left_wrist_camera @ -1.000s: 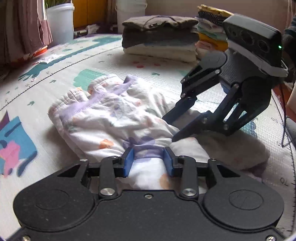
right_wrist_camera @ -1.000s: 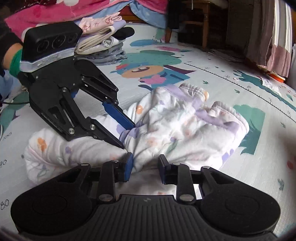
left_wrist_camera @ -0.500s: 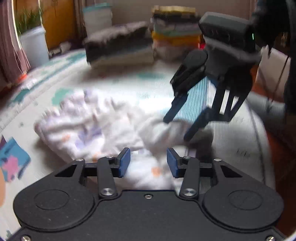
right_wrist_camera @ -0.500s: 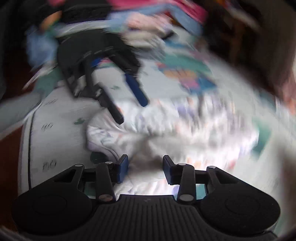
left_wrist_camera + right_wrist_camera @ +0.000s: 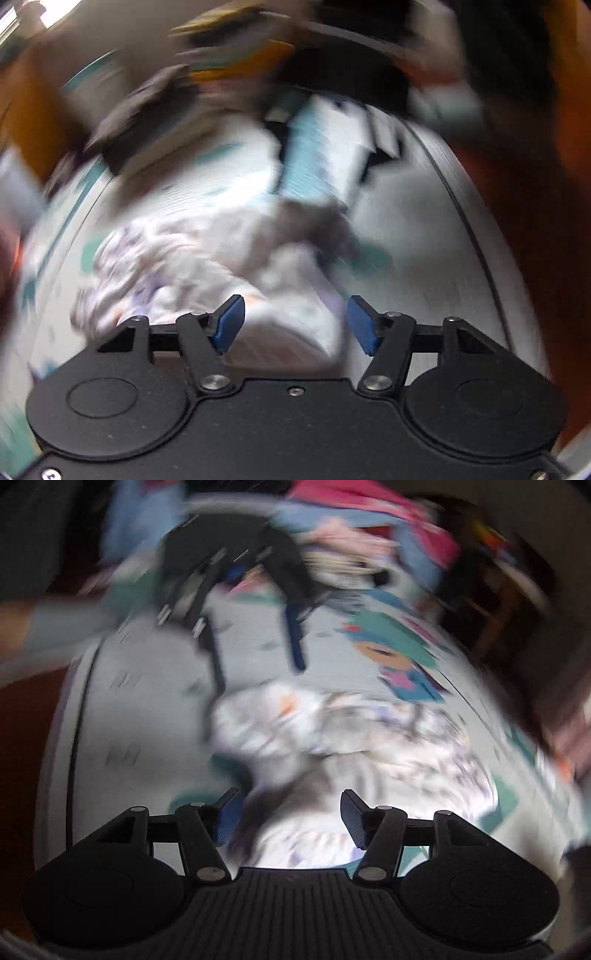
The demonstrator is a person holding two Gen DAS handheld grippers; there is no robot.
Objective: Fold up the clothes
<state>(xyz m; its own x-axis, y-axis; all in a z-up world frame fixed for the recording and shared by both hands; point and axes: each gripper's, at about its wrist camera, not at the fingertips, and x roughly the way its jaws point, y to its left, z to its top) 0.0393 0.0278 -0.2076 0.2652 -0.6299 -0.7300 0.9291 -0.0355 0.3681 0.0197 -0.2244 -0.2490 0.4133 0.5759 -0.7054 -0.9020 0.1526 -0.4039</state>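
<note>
A white garment with a purple and orange flower print (image 5: 177,266) lies bunched on the play mat (image 5: 406,229); both views are heavily blurred. My left gripper (image 5: 295,321) hangs over its near end, jaws opening, blue pads clear of the cloth. In the right wrist view the same garment (image 5: 351,731) lies ahead of my right gripper (image 5: 290,812), whose jaws are also opening and press on nothing. The left gripper (image 5: 258,661) shows there too, lifted off the garment at its far left, fingers spread. A dark smear at the top of the left wrist view hides the right gripper's shape.
Blurred stacks of folded clothes (image 5: 166,110) stand at the back of the mat. A pink and blue pile of clothes (image 5: 351,542) lies beyond the garment. The mat's curved edge meets reddish-brown floor (image 5: 535,221) on one side.
Both grippers let go of the garment's near edge and widened their jaws. Both views swung and rolled sideways, and the garment now lies bunched on the mat.
</note>
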